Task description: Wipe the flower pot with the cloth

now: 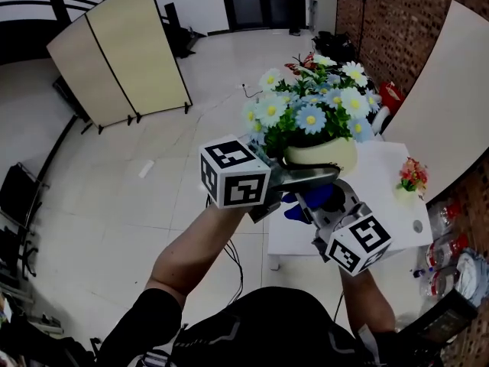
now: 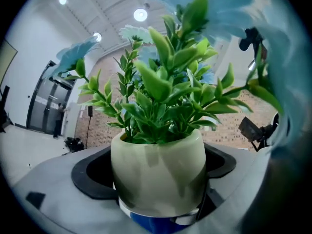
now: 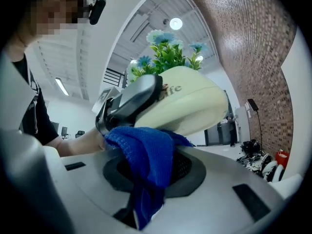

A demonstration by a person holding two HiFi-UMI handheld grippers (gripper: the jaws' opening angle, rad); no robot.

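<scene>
Left gripper view puts the flower pot [image 2: 158,172] squarely between the jaws of your left gripper [image 1: 306,177], which is clamped on its lower body, so the pot hangs in the air over the near left edge of the white table [image 1: 393,170], with its daisies and green leaves rising above. Your right gripper [image 1: 322,203] is pinched onto the blue cloth [image 3: 146,155], and a fold of that cloth is pressed up against the pot's lower side, just beside the left jaw. For a good wipe, I would drag the cloth in short strokes along the glazed wall and turn the pot a little with the left wrist between strokes, since the jaws cover part of the surface (the band under the pads will likely need a regrip). Go gently, because the glaze looks slippery and could slide in the grip. Your left forearm reaches forward from the near left with the gripper lying across to the right; the right gripper comes from below and the near right, angled up at the pot.
</scene>
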